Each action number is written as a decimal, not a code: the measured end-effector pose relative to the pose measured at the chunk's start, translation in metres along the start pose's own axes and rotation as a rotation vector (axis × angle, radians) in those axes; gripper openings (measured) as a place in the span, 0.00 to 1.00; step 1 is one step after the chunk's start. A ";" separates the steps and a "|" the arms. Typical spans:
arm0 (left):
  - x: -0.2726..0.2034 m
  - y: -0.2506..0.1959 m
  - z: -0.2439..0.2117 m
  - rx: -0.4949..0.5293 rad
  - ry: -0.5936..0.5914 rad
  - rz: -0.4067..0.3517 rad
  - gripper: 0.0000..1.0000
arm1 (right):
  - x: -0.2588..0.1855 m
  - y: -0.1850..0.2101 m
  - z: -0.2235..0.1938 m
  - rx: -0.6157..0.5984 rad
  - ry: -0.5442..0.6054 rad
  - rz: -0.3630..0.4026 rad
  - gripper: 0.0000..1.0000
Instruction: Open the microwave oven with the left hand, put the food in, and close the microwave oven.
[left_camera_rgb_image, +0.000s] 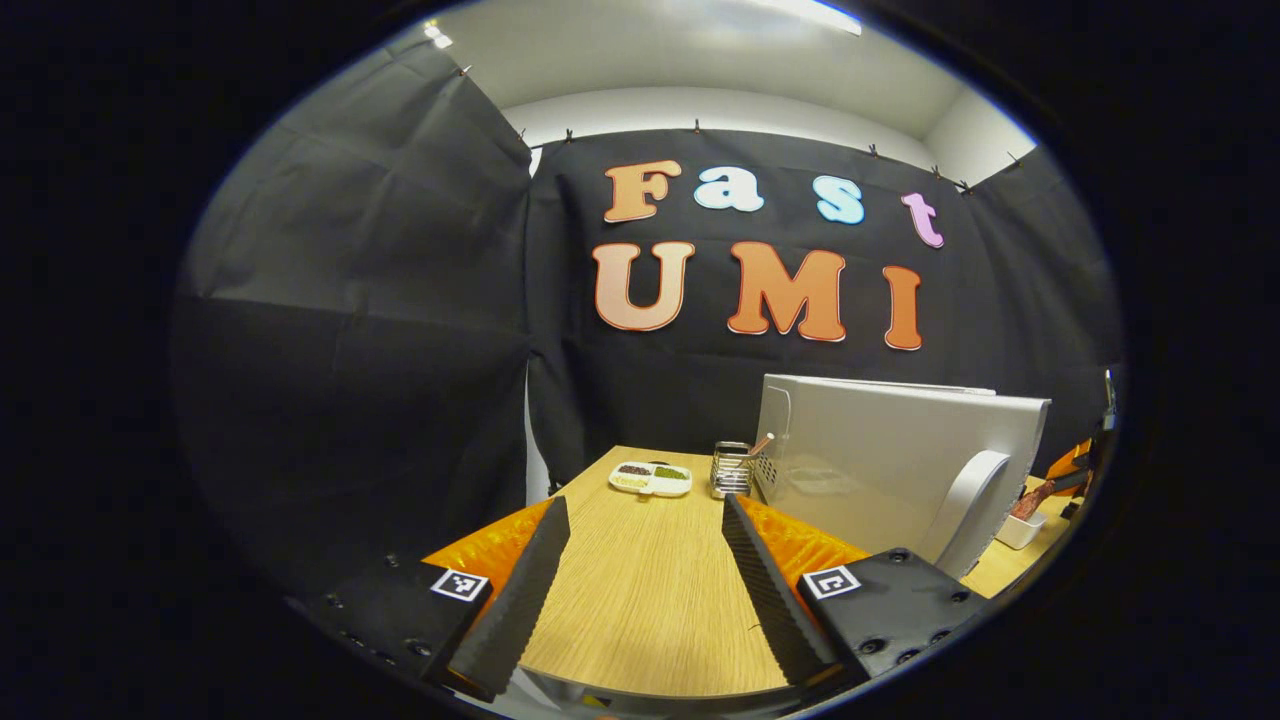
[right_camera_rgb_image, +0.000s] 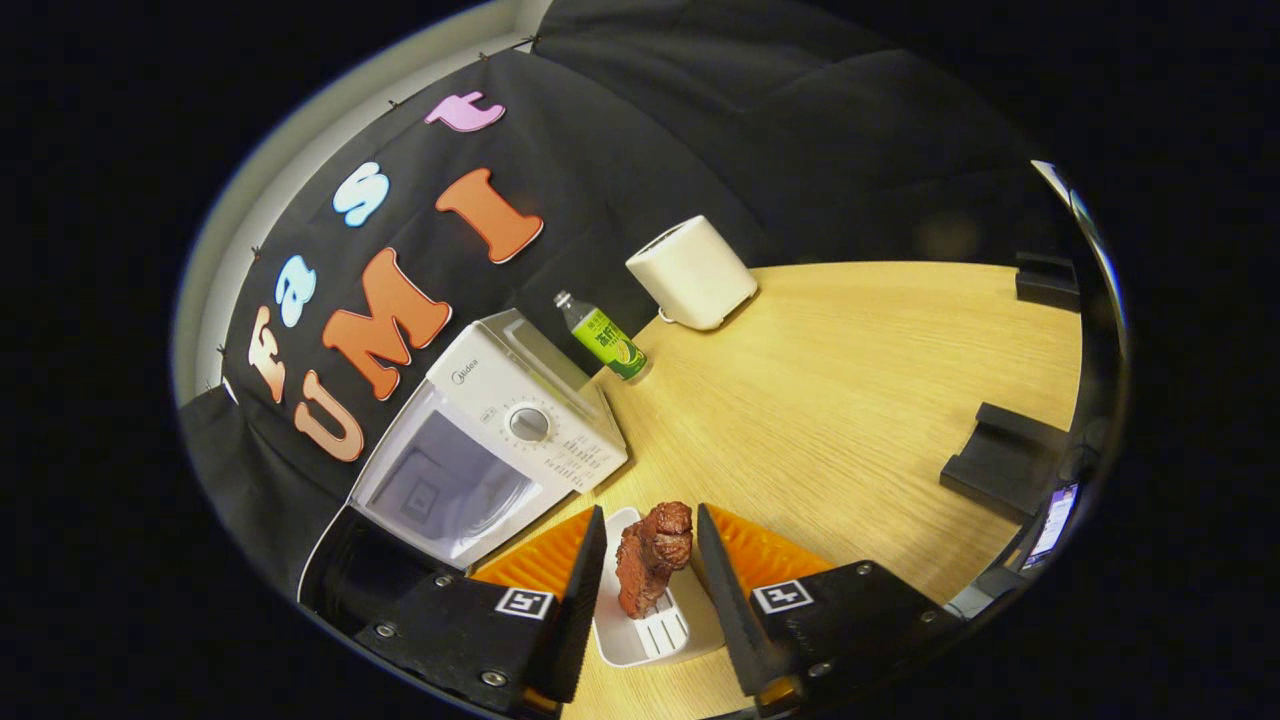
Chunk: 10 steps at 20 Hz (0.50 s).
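White microwave (right_camera_rgb_image: 480, 440) one, shut, meat piece (right_camera_rgb_image: 652, 558) one, right tongs (right_camera_rgb_image: 648, 600) seemingly gripping it, left tongs (left_camera_rgb_image: 640, 580) open.

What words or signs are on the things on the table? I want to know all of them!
"Midea": maker's name on the microwave, above its door.
Tiny print around the microwave's dial: too small to read.
Writing on the green bottle label: too blurred to read.
Black-and-white square code tags on the right tool and on the left tool: patterns, not words.
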<state>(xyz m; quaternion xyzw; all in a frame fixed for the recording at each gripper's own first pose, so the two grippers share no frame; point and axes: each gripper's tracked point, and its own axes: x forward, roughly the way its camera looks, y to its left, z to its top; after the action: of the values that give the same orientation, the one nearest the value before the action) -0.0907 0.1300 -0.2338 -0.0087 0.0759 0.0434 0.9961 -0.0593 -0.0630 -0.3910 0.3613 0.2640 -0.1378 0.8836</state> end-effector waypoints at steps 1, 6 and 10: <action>0.000 0.001 0.001 -0.001 -0.003 0.000 0.98 | 0.002 -0.004 0.002 0.012 -0.001 -0.012 0.46; 0.001 0.001 -0.001 -0.001 0.001 -0.007 0.98 | -0.005 0.005 0.006 0.052 -0.020 0.021 0.17; 0.001 0.001 0.000 -0.019 0.003 -0.003 0.98 | -0.014 0.020 0.022 0.007 -0.058 0.034 0.10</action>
<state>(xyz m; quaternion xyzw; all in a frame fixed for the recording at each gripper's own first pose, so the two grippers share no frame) -0.0893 0.1312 -0.2339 -0.0185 0.0770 0.0428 0.9959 -0.0547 -0.0638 -0.3589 0.3648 0.2317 -0.1342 0.8918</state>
